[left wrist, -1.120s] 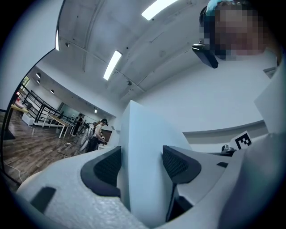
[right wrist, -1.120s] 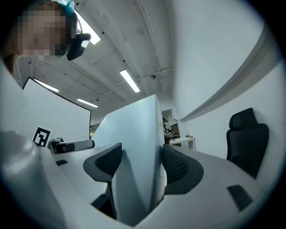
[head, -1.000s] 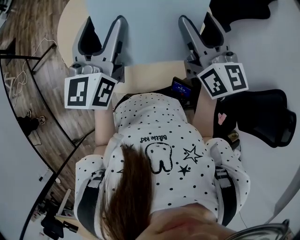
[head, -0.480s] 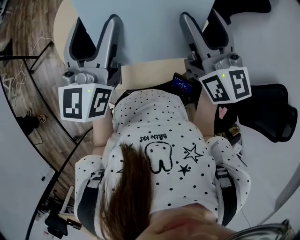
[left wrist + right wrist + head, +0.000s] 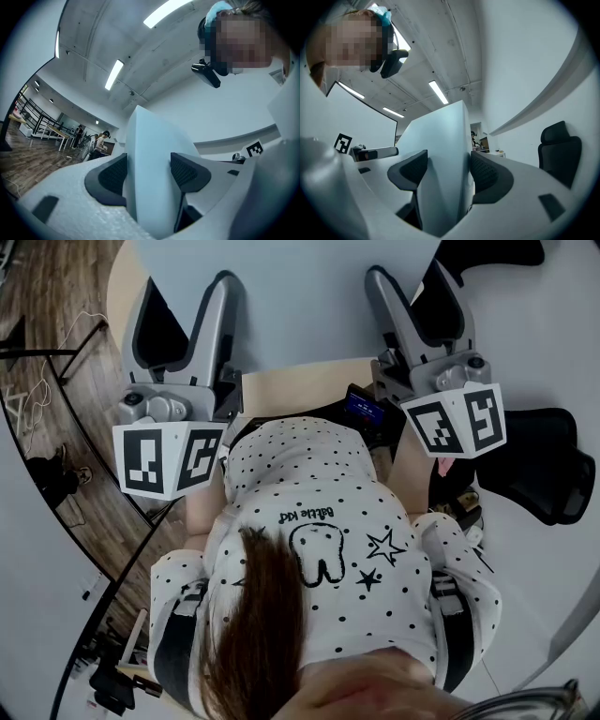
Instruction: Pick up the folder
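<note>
Jaws of left gripper (image 5: 148,171) and right gripper (image 5: 444,171) each clamp the pale blue folder (image 5: 300,296), pads (image 5: 188,171) pressing both faces.

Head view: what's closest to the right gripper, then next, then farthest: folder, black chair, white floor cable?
1. folder, clamped by the right gripper.
2. black chair, lower right, on the floor.
3. white cable, far left on the floor.

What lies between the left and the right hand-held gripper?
The pale folder spans from left hand-held gripper to right hand-held gripper, shown in the head view.
</note>
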The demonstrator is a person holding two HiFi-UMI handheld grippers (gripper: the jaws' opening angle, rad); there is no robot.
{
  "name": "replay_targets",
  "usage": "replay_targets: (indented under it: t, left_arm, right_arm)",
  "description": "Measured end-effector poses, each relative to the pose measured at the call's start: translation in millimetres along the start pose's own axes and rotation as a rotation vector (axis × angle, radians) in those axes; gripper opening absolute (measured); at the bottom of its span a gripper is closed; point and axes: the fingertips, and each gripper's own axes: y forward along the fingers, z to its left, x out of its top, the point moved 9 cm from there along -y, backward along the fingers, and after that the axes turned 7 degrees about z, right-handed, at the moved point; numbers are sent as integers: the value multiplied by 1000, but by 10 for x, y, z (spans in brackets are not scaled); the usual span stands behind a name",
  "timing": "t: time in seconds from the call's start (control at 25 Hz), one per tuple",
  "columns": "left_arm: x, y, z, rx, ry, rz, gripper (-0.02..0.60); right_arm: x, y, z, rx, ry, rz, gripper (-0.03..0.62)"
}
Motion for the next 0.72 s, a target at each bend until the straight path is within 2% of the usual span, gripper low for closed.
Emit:
replay_targets:
  t: [0.72]
  left_arm:
    - [-59,89,-13,-22,-12,7,285]
  right_arm:
    - [-41,-17,-81,-21,1,-1,276]
